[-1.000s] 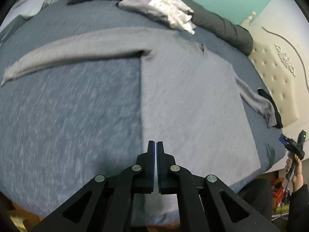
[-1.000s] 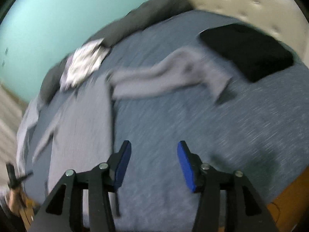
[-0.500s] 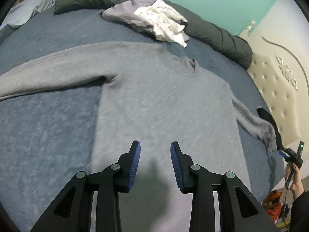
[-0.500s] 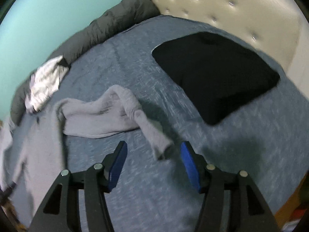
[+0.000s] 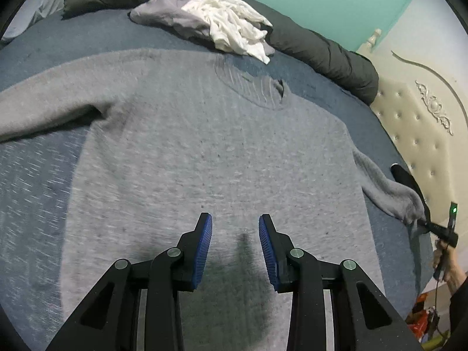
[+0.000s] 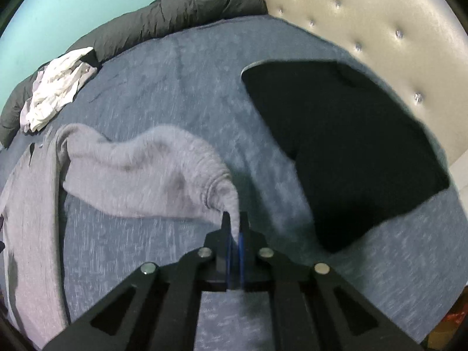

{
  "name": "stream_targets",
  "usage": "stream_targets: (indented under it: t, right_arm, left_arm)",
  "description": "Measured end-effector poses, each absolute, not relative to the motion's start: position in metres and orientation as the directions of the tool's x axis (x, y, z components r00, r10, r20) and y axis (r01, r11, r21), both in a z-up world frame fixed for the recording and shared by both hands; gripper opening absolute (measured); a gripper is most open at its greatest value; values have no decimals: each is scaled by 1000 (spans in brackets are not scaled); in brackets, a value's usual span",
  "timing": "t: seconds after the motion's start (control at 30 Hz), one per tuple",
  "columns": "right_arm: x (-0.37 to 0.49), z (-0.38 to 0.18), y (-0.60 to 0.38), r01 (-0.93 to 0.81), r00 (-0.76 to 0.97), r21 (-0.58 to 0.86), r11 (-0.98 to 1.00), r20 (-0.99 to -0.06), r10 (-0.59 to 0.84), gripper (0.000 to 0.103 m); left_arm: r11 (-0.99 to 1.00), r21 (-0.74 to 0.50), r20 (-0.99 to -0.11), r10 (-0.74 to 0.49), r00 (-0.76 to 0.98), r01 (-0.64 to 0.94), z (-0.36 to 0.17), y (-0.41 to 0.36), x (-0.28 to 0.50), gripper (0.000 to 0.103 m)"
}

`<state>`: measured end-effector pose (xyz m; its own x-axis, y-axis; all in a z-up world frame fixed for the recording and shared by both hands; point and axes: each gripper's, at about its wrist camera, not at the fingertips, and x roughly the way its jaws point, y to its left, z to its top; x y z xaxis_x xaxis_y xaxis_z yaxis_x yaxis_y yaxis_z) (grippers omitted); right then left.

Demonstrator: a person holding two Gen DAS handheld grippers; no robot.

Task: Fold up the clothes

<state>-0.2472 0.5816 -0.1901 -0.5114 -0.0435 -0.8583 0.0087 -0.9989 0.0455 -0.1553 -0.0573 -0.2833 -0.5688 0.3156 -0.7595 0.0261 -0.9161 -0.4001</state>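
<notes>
A grey sweater (image 5: pixel 210 152) lies spread flat on the blue bed cover (image 5: pixel 32 181), neck toward the far side, one sleeve stretched out to the left. My left gripper (image 5: pixel 235 228) hovers open over the sweater's lower body, nothing between its blue pads. In the right wrist view my right gripper (image 6: pixel 235 228) is shut on the cuff of the sweater's right sleeve (image 6: pixel 152 169), which rises off the bed toward it. The left wrist view shows that gripper (image 5: pixel 424 222) at the far right, held by a hand, on the sleeve end.
A folded black garment (image 6: pixel 345 134) lies beside the cream tufted headboard (image 6: pixel 365 20). A pile of white and grey clothes (image 5: pixel 231 26) rests against a dark rolled duvet (image 5: pixel 321 55) at the bed's far edge. The wall is teal.
My left gripper opened and moved forward over the sweater's body. My right gripper travelled to the sleeve cuff and shut on it, lifting the sleeve end off the bed.
</notes>
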Motion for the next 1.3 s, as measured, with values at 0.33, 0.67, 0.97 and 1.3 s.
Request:
stream_targets:
  t: [0.33,0.67,0.97,1.3]
  right_arm:
    - [-299,-120,609,-13,-554,-38,-999,-832,39,3]
    - [-364,-113,629,-75,-502,-148,-986,-849,166,3]
    - [-412,-136,628,-132,-493,-287,-949,-812,314,11]
    - [-393,-144,673,-235,-583,-82,-969,-785,208,50]
  left_arm:
    - [-920,-393,-765,316,-561,18,-304,-46,-163,36]
    - [-930,-368,-772,305,-557,1,-309,-39,-170,36]
    - [-936,-351,-783,299,-546,-10,-313,-36,-176,36]
    - [-940,-341,-788,296,-539,-17,-319,-31,-179,36]
